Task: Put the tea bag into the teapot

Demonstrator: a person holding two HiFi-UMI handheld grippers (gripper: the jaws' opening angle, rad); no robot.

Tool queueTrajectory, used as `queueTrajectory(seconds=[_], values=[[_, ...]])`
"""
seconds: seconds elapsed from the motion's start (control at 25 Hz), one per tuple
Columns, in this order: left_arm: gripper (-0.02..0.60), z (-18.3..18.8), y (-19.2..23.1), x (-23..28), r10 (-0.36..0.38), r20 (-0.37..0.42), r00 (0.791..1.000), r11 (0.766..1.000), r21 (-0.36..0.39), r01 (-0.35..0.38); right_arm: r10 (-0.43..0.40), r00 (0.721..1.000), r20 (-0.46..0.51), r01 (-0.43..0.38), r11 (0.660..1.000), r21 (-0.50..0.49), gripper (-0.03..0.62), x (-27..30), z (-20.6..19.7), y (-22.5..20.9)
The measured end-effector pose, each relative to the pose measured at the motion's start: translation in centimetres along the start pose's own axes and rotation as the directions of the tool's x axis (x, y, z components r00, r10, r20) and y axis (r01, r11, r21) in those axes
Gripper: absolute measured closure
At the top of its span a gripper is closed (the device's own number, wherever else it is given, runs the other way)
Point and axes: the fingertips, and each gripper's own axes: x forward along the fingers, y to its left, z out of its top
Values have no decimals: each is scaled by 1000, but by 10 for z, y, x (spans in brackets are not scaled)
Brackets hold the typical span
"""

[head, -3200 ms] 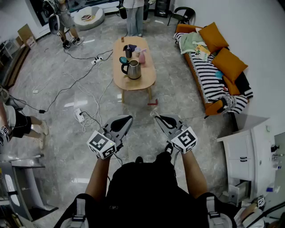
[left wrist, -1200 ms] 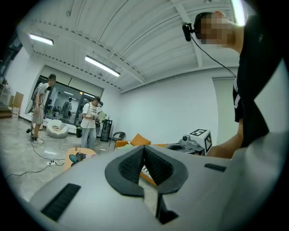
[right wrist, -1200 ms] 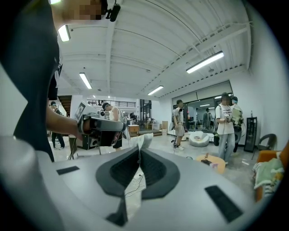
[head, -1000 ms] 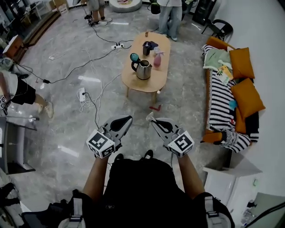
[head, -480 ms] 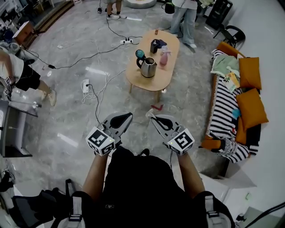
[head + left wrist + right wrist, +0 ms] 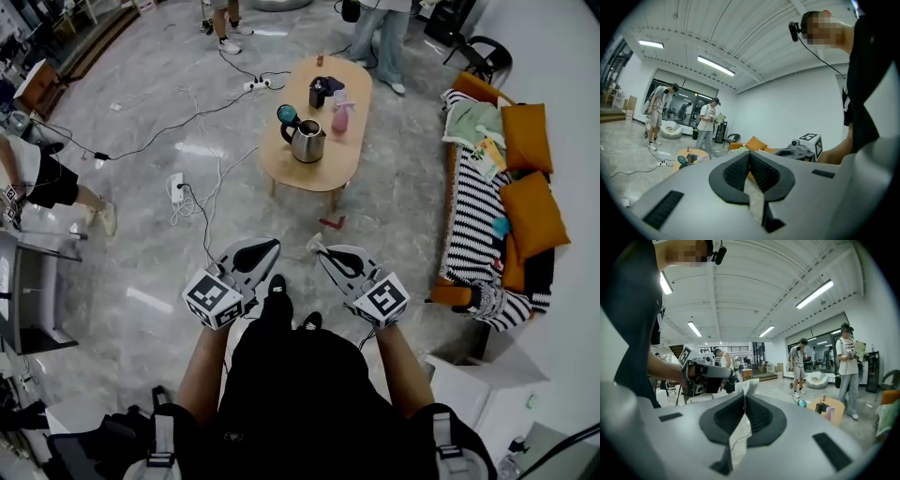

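- Head view: the right gripper (image 6: 322,251) is seen clamped on the tea bag (image 6: 314,244), a small white scrap that juts out past the jaw tips.
- The left gripper (image 6: 270,247) is held just beside it, jaws together, with nothing carried.
- The teapot (image 6: 307,142), a steel pot with a teal part at its top, stands on the oval wooden table (image 6: 292,176). It is well apart from both grippers, across open floor.
- A dark cup (image 6: 319,92) and a pink bottle (image 6: 338,111) stand behind the teapot on the same table.
- Left gripper view: the ribbed pads are shut tip to tip, and nothing is caught between them. The table is made out only small and far off.
- Right gripper view: the pads are closed on the tea bag, whose thin white edge stands up above the tips. Whether a string or tag hangs from it cannot be told at this angle.
- Handling, as judged: the tea bag is taken to be very light, soft and limp. It would be easily torn if squeezed hard, and it is liable to flutter or slip while carried.
- A firm but gentle hold near one edge is thought best. Most of the tea bag can then be lowered through the teapot's mouth before the jaws are parted.
- Look: white, flat and papery, slightly crumpled at the free corner.
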Motion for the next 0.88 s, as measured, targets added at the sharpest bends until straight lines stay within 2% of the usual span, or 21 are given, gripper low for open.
queueTrajectory(seconds=[0.4, 0.64, 0.88], values=[[572, 9, 68, 34, -151, -6, 988, 988, -10, 151, -120, 991, -52, 120, 993, 4, 582, 53, -1, -43], [572, 16, 106, 42, -205, -14, 979, 979, -5, 205, -161, 986, -53, 160, 987, -13, 581, 83, 3, -57], [572, 18, 117, 44, -221, -16, 975, 975, -5, 221, -180, 982, -64, 180, 984, -8, 581, 92, 4, -68]])
